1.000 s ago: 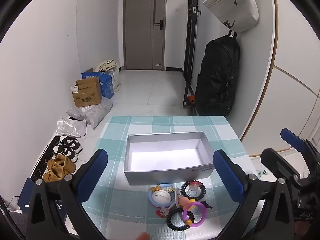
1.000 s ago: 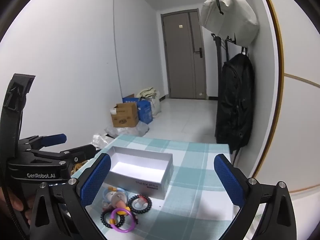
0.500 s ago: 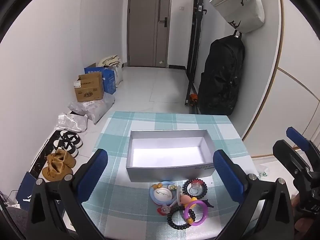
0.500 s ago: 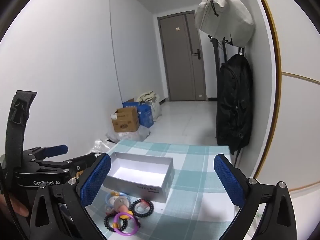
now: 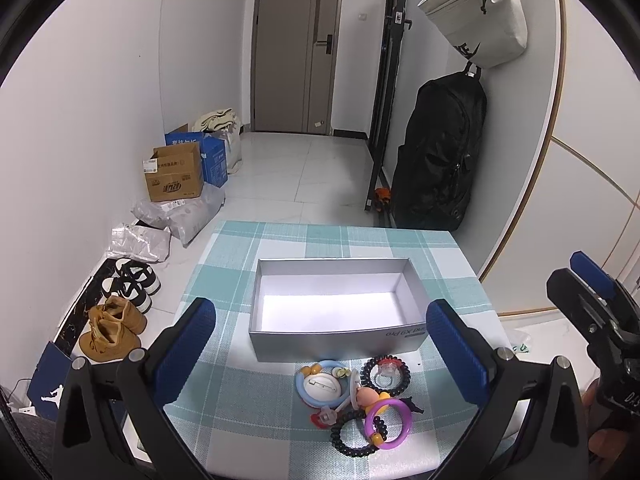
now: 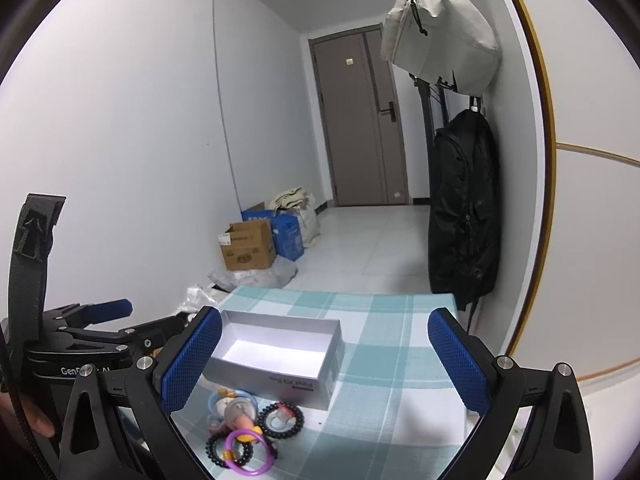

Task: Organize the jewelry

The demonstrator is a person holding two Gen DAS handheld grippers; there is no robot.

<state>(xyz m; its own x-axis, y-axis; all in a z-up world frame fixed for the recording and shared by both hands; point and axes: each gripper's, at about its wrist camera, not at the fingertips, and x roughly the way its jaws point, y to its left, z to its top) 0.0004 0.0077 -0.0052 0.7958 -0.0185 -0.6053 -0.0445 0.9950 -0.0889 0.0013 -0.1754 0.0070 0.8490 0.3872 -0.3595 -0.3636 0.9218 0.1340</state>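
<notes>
the left claw (image 5: 322, 354) hovers above the near edge of the bench (image 5: 280, 240), its blue-padded fingers (image 5: 184, 354) spread wide with nothing between them. the right claw (image 6: 324, 364) is likewise wide and holds nothing; it sits off to the right side of the bench, apart from the left one.

the bench wears a teal and white checked cloth. near its middle stands an open grey box (image 5: 336, 342), its pale floor bare. just in front of the box's near wall lies a small heap of jewelry (image 5: 356, 396), touching and overlapping: a light blue ring (image 5: 310, 394) around a white disc, a black beaded bracelet (image 5: 386, 372) with a clear piece inside it, a second black beaded bracelet (image 5: 344, 440), and a purple ring (image 5: 394, 426) laid across it, with pink and yellow bits (image 5: 370, 398) in the middle of the heap.

a black backpack (image 5: 438, 160) hangs on the right wall.
</notes>
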